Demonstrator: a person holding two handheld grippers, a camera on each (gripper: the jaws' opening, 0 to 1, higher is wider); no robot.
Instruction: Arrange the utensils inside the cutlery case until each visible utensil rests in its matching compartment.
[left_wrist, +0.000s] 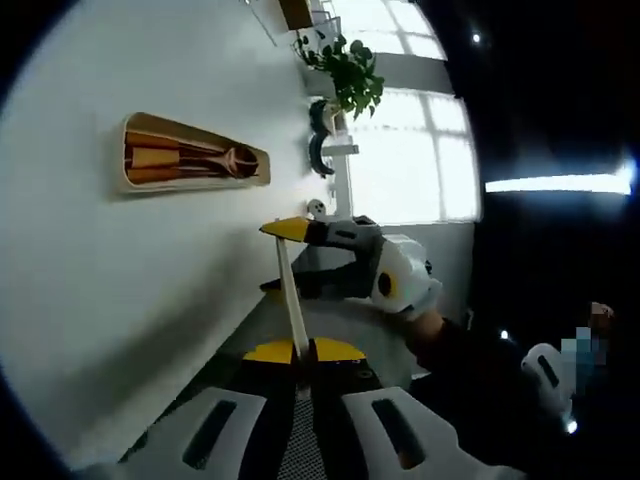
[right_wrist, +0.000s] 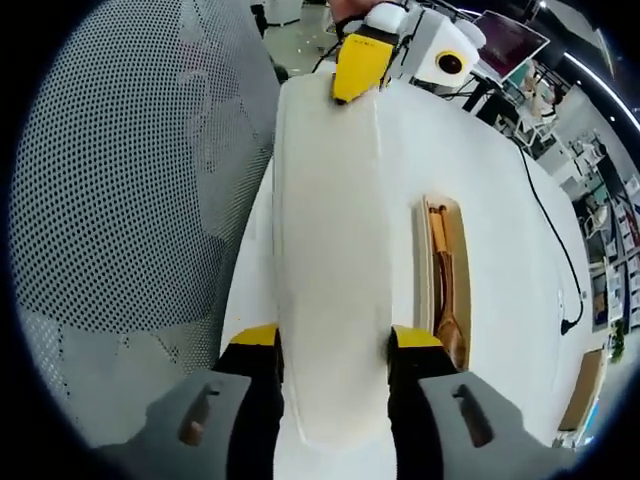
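Left gripper view, from the left: white table (left_wrist: 120, 300) takes up the left half of the frame. Cutlery case (left_wrist: 195, 155) lies on it at upper left, open tray, with wooden utensils (left_wrist: 190, 160) lying lengthwise inside; I make out a spoon bowl at its right end, the rest I can't separate, and I can't tell which compartment is which. Bottom centre: my left gripper (left_wrist: 303, 352), yellow tips pressed together on the edge of a thin cream-white lid (left_wrist: 291, 290), seen edge-on as a narrow strip rising toward frame centre. At the strip's top end, my right gripper (left_wrist: 287, 229) comes in from the right and its yellow tip sits on the lid's far end. Potted plant (left_wrist: 345, 70) at upper centre against a bright window (left_wrist: 410, 150).

Right gripper view, from the left: mesh chair back (right_wrist: 130, 170) takes the left third. Centre: the lid (right_wrist: 330, 250) seen flat-on, a long cream panel running from bottom to top of the frame. My right gripper (right_wrist: 333, 340) has its yellow tips spread to the panel's width, one against each long edge, pinching it. Top centre: left gripper (right_wrist: 358, 66), yellow tip on the lid's far end. Right of the lid, apart from it, the cutlery case (right_wrist: 447, 280) lies on the table (right_wrist: 500, 220), wooden utensils (right_wrist: 443, 290) inside. Black cable (right_wrist: 550, 240) runs down the table at far right.
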